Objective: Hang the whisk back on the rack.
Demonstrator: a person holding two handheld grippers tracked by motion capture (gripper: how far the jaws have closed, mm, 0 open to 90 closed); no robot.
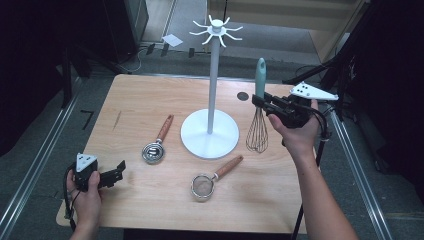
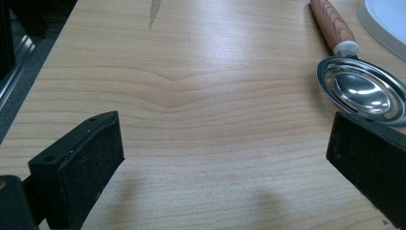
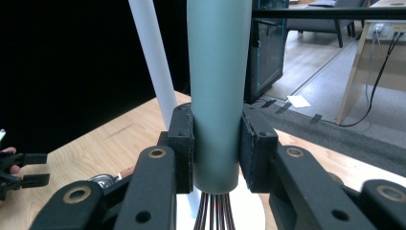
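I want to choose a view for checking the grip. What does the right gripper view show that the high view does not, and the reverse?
Right gripper view: both pads pressing the whisk handle. High view: the strainer, and the whisk's wire end hanging beside the white stand. Both: the whisk upright in the right gripper, the stand's pole, the left gripper.

Whisk (image 1: pixel 258 120): matt teal plastic-looking handle between the right tongs (image 3: pixel 216 143), thin metal wires below. Tong pads (image 3: pixel 184 143) black, rough, matt. Bench (image 2: pixel 201 96): pale wood grain, soft sheen. Beside the left tongs (image 2: pixel 225 163), a glossy metal spoon (image 2: pixel 359 91) with a wooden handle.
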